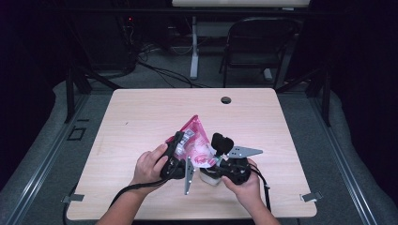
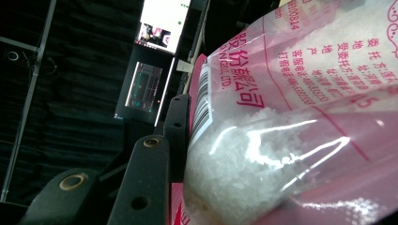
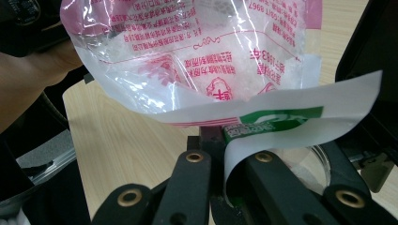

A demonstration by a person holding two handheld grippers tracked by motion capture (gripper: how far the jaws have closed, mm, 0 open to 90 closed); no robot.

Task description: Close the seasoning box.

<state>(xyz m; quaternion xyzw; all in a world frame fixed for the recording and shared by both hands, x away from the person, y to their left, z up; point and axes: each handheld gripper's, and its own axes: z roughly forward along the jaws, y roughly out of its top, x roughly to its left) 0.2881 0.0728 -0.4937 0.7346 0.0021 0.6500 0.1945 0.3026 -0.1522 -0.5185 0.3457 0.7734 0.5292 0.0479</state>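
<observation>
A pink and clear plastic bag (image 1: 195, 140) of white crystals hangs tilted above the table's front middle. My left gripper (image 1: 183, 143) is shut on it, and one black finger (image 2: 157, 173) presses its side while the bag (image 2: 281, 117) hides the other finger. My right gripper (image 1: 212, 172) is shut on the wall of a white paper cup (image 1: 210, 179) just under the bag's lower end. In the right gripper view the cup's bent white wall with green print (image 3: 281, 101) runs down between the jaws of my right gripper (image 3: 228, 157), and the bag (image 3: 197, 42) hangs right above it.
The wooden table (image 1: 141, 112) has a round cable hole (image 1: 225, 100) near its far edge. A dark folding chair (image 1: 260, 42) and desk legs stand beyond it. The person's left hand (image 3: 28, 79) is close on the left in the right gripper view.
</observation>
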